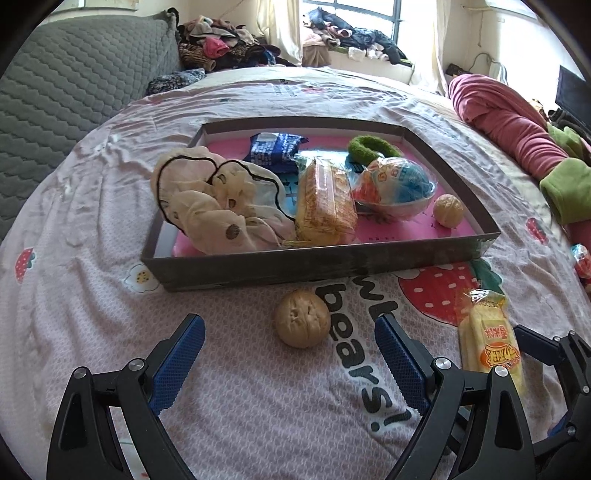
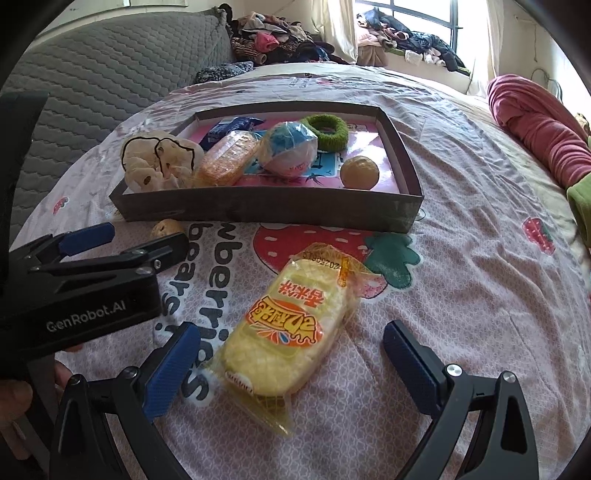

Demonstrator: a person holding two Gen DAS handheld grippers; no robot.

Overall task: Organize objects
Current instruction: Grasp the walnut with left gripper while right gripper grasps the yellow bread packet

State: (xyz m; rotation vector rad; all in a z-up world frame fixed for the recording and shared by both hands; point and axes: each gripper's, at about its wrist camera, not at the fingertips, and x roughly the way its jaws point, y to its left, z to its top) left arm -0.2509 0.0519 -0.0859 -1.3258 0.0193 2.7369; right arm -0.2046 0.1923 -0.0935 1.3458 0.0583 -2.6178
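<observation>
Both hand-held grippers are hovering open over the bed: left hand-held gripper [image 1: 290,354] facing the round tan walnut [image 1: 302,318], right hand-held gripper [image 2: 291,350] straddling the yellow plastic-wrapped cake [image 2: 291,328]; shallow dark cardboard tray [image 2: 266,212] waiting at twelve o'clock, so closing probably comes next

Daylight enters from the window [image 1: 364,14] at the far side of the room, where the panes are overexposed to plain white in both views. Illumination on the bedspread [image 1: 240,387] is soft and even, with only faint shadows beneath the box [image 1: 317,260]. Fisheye distortion bows straight edges and curves the bed; black vignetting fills the corners. The centre is sharp; detail softens toward the periphery.
</observation>
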